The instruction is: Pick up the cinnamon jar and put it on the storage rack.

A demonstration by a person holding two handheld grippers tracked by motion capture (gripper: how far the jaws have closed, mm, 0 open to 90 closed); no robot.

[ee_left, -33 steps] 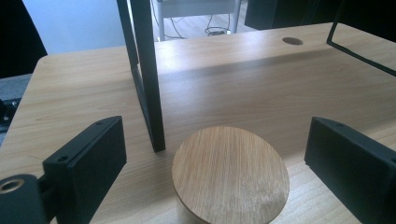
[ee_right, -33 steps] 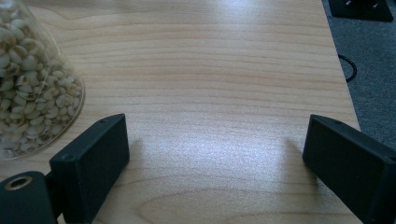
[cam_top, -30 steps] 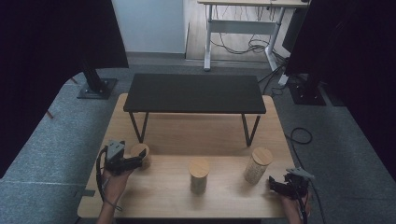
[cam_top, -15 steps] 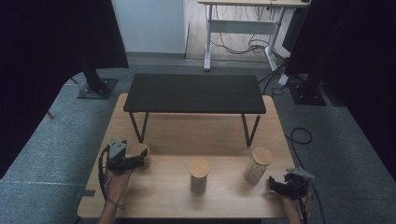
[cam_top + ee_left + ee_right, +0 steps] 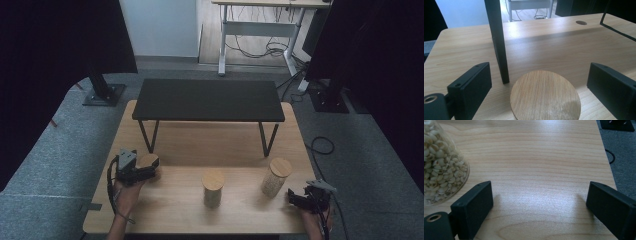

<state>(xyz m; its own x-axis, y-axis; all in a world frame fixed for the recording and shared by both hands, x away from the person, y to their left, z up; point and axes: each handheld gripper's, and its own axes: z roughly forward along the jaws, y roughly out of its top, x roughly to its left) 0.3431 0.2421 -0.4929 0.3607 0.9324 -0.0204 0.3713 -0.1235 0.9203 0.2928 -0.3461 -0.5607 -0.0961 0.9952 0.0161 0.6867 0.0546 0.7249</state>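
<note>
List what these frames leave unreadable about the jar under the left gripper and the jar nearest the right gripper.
- Left jar: the left gripper view shows its wooden lid from above; its body and contents lie hidden beneath the lid.
- In the high view the left gripper covers that jar's side.
- Right jar: the right gripper view's left edge cuts it off; lid out of frame.
- Grain type inside: too small to tell.

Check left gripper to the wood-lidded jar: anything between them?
Nothing visible. The left gripper has its jaws open on either side of the jar's wooden lid. The black shelf leg stands just behind the lid, not between.
</note>
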